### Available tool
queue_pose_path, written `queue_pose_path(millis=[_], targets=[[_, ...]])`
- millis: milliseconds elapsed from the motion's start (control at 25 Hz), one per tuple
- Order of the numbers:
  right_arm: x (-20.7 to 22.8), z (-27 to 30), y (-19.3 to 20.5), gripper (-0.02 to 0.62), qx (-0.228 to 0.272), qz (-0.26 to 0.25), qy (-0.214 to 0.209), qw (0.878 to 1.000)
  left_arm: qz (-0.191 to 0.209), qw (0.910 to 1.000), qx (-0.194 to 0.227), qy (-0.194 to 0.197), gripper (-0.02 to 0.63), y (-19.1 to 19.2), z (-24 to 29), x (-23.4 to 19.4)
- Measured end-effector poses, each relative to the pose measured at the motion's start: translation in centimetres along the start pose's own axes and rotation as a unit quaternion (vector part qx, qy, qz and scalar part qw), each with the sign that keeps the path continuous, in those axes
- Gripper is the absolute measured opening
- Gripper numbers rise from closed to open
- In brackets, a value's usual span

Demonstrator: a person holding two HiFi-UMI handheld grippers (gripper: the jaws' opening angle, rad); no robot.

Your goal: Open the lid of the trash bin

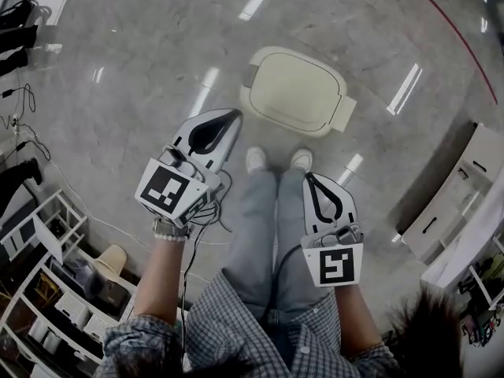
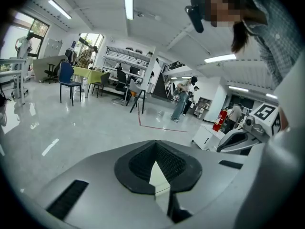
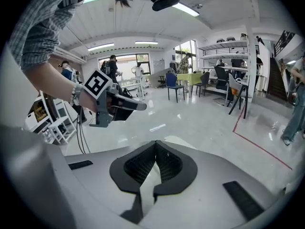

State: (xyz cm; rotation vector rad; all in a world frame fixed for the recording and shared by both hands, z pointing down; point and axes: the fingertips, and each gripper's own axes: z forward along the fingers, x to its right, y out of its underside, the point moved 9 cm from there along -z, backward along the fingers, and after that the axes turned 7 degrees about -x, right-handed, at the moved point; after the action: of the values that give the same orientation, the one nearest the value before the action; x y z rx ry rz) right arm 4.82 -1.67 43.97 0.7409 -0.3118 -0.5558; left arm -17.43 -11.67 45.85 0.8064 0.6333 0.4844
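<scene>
Zero progress. Trash bin [image 1: 339, 115] sits on the floor [image 1: 157, 46] just ahead of my shoes [image 1: 256, 158], lid [image 1: 293, 91] down. Left gripper [image 1: 234, 115] and right gripper [image 1: 309, 176] hover apart from it, fingers [image 2: 139, 163] closed tip to tip, empty. Remaining: reach lid edge, lift.

Glossy polished floor [image 1: 118, 69]; matt, smooth plastic lid [image 1: 295, 93].
</scene>
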Motion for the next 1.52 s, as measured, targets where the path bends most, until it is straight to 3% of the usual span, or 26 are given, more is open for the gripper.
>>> queue_pose_path(millis=[520,880,1080,1280,1520], targets=[[0.6,2.6,1.1,0.018,-0.008,0.039,0.006,0.999,0.021,0.9965,-0.079,0.019,0.005,5.7,6.7,-4.5],[-0.1,3.3,1.9,0.018,-0.011,0.050,0.005,0.999,0.007,0.9947,-0.103,-0.007,0.005,8.7,9.7,-7.0],[-0.6,3.5,2.4,0.018,-0.015,0.062,0.005,0.998,0.049,0.9872,-0.148,-0.032,0.005,10.3,11.8,-8.5],[-0.6,3.3,2.4,0.018,-0.017,0.063,0.003,0.998,0.053,0.9798,-0.187,-0.045,0.005,11.3,13.3,-9.6],[-0.5,3.1,2.9,0.018,-0.026,0.067,0.003,0.997,0.066,0.9650,-0.246,-0.062,0.005,12.6,14.5,-10.4]])
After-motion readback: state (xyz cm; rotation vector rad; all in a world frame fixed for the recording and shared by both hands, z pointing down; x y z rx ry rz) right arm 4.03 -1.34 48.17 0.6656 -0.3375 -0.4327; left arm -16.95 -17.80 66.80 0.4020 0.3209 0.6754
